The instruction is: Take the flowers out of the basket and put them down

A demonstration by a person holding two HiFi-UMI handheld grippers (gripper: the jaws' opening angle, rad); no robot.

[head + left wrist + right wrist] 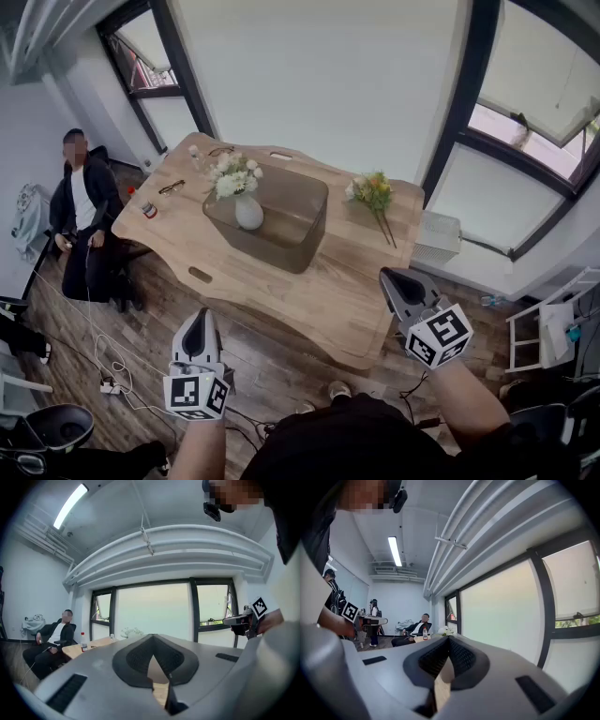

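Observation:
A brown see-through basket (pixel 286 225) stands in the middle of the wooden table (pixel 328 300). Inside its left end is a white vase (pixel 248 214) holding white flowers (pixel 234 175). A bunch of yellow and orange flowers (pixel 373 191) lies on the tabletop to the right of the basket. My left gripper (pixel 199 317) is held over the floor, short of the table's near edge, jaws shut and empty. My right gripper (pixel 386 275) hovers at the near right corner of the table, also shut on nothing. In both gripper views the jaw tips (pixel 152 637) (pixel 449 638) meet.
A person (pixel 86 220) sits at the left beside the table. A red-capped bottle (pixel 150 210), glasses (pixel 172 187) and a small bottle (pixel 193 152) lie on the table's left end. Cables (pixel 112 366) run over the floor. A white rack (pixel 553 328) stands at the right.

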